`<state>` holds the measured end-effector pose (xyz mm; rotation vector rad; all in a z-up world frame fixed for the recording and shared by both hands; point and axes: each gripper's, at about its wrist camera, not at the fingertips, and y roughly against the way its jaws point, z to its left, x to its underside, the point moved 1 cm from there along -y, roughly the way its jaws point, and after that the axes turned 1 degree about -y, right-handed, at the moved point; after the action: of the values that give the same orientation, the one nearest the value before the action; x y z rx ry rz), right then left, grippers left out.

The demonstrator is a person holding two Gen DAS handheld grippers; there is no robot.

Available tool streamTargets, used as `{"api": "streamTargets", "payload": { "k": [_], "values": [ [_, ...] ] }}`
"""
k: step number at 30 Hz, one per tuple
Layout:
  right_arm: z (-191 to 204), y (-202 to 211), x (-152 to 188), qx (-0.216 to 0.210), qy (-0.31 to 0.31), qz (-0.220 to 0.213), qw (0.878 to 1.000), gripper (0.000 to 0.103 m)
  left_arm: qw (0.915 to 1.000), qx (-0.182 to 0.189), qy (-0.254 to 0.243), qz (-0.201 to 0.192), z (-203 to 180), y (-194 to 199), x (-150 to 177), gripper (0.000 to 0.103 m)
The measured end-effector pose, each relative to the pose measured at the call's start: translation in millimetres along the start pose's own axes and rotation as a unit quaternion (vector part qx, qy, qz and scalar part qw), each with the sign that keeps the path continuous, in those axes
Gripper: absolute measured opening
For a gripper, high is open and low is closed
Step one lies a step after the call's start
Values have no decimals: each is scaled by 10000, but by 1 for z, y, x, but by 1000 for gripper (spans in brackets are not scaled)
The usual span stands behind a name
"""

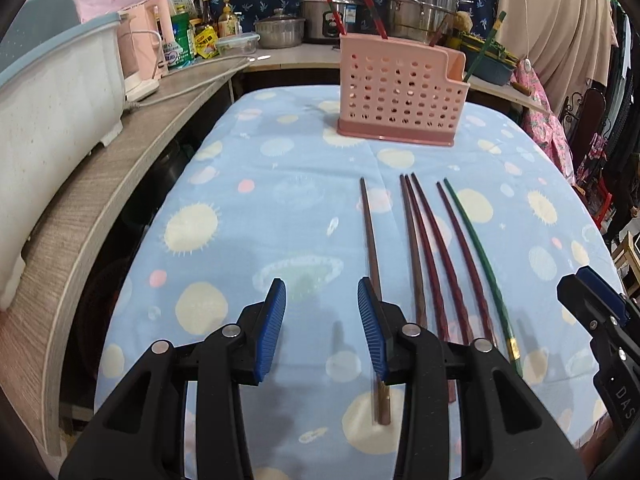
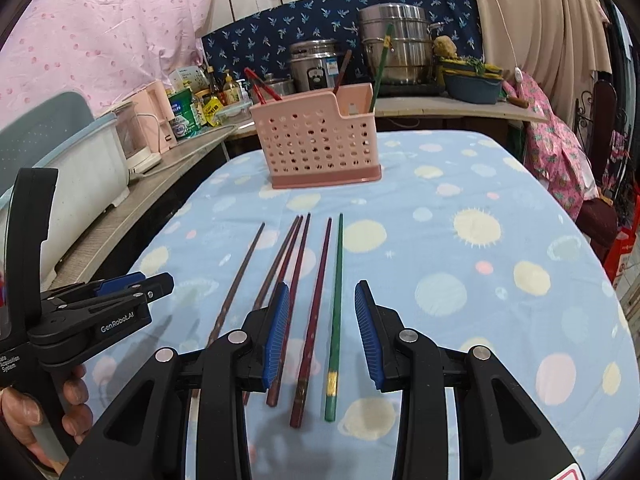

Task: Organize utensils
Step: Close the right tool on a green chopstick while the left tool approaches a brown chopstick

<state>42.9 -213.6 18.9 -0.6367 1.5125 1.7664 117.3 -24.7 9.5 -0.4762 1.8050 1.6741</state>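
Several chopsticks lie side by side on the blue patterned cloth: a brown one [image 1: 370, 232] at the left, dark red ones [image 1: 428, 248] in the middle, a green one [image 1: 476, 252] at the right. My left gripper [image 1: 322, 320] is open above the cloth, its right finger over the brown chopstick. My right gripper [image 2: 322, 328] is open too. A dark red chopstick [image 2: 316, 312] and the green chopstick [image 2: 335, 320] show in its gap, not pinched. The pink perforated holder [image 1: 400, 92] stands upright at the far end with a few chopsticks in it.
A grey shelf [image 1: 120, 160] along the left carries a white tub [image 1: 52, 92], a pink appliance and bottles. Steel pots [image 2: 392, 52] stand on the counter behind the holder. A hand [image 2: 24, 412] holds the left gripper [image 2: 156, 284]. The table drops off at the right.
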Motion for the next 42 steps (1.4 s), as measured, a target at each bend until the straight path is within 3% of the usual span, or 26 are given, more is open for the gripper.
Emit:
{"api": "streamTargets", "payload": {
  "k": [25, 31, 36, 42],
  "values": [
    [-8, -20, 52, 165, -102, 557, 9983, 33, 9992, 110, 31, 387, 3, -11, 49, 36],
    [-8, -25, 56, 238, -38, 626, 9977, 25, 9991, 176, 4, 378, -1, -10, 52, 45],
    [-5, -26, 57, 330, 98, 617, 9975, 16, 9990, 249, -34, 372, -5, -8, 53, 47],
    [-4, -25, 59, 469, 231, 552, 9971, 12, 9986, 324, -59, 413, -10, -10, 56, 54]
  ]
}}
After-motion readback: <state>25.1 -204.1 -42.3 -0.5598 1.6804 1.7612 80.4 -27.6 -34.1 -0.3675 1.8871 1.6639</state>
